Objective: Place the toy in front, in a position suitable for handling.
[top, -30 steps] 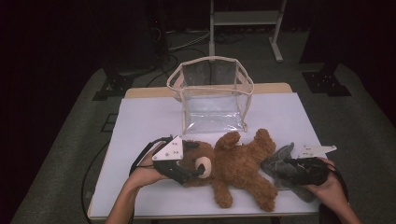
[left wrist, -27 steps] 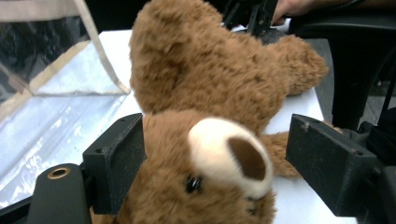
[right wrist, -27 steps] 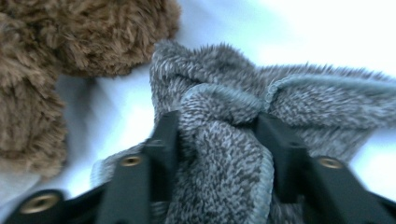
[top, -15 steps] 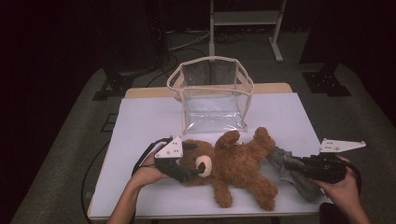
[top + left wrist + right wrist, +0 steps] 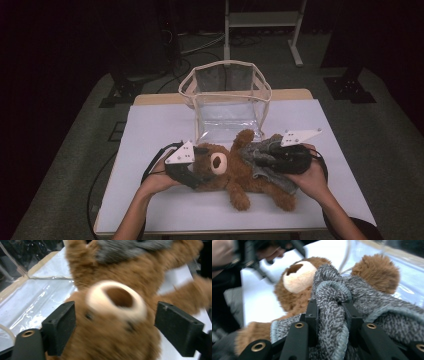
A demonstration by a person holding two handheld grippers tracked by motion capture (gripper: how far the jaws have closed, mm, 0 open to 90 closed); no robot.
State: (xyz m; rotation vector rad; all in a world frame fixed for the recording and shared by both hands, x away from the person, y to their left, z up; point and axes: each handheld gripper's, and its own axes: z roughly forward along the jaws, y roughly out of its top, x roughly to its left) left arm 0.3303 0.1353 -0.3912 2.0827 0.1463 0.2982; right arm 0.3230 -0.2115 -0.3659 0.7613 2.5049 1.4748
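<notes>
Clear bag (image 5: 227, 102), frame centre, holds nothing; teddy bear (image 5: 235, 170) lies below it. Left gripper (image 5: 115, 330) jaws apart around its head; right gripper (image 5: 329, 315) jaws clamp grey cloth (image 5: 362, 302).

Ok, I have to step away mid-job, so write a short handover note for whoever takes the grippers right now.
Left gripper: jaws wide, one on each side of the teddy bear's head; whether the pads press I cannot tell.
Right gripper: its jaws have just been closing and are shut on a fold of the grey knit garment, held over the bear's body.
The bear lies on its back on the white table, in front of the clear bag.
Done: garment gripped and brought over the bear.
Left: probably dressing the bear; it is not on yet.
</notes>
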